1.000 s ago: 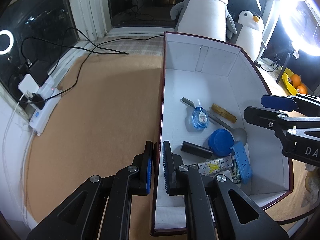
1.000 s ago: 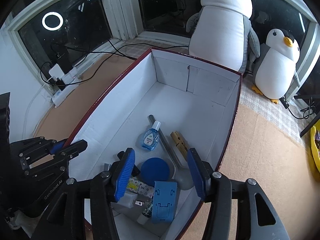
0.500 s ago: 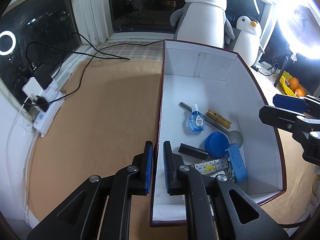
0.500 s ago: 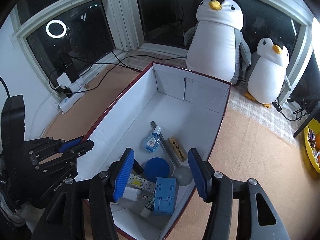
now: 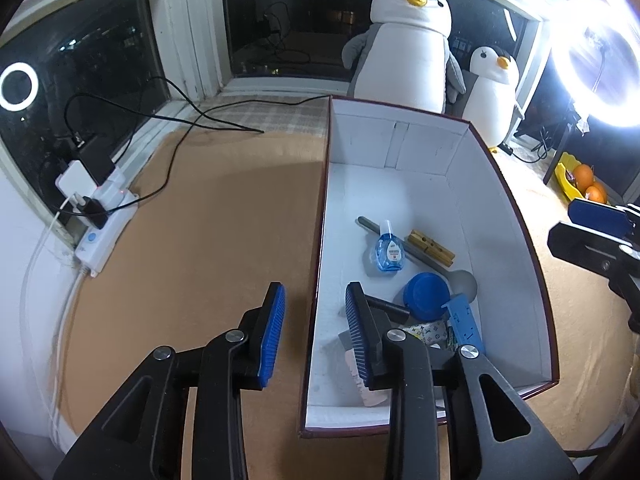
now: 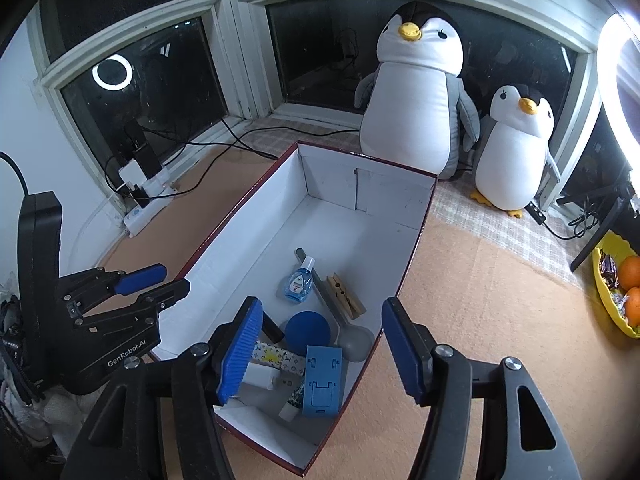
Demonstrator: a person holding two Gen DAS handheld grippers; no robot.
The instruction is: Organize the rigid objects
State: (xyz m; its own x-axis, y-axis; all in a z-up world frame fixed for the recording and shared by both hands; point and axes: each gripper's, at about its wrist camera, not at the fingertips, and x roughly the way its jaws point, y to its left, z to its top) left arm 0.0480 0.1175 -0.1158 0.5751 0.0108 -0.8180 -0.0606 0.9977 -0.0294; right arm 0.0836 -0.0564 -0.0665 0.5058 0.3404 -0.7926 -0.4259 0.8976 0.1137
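Note:
A long white box with a dark red rim lies on the tan mat. Inside are a small blue bottle, a wooden clothespin, a grey spoon, a blue round lid, a blue plastic stand, a patterned pouch and a black cylinder. My left gripper is open and empty, straddling the box's left wall. My right gripper is open and empty above the box's near end.
Two plush penguins stand behind the box. A power strip with chargers and cables lies along the window at left. A yellow tray of oranges sits at right. A bright ring light shines at upper right.
My left gripper has opened from shut and now straddles the box's left wall. Both grippers have drawn back and up, away from the box.

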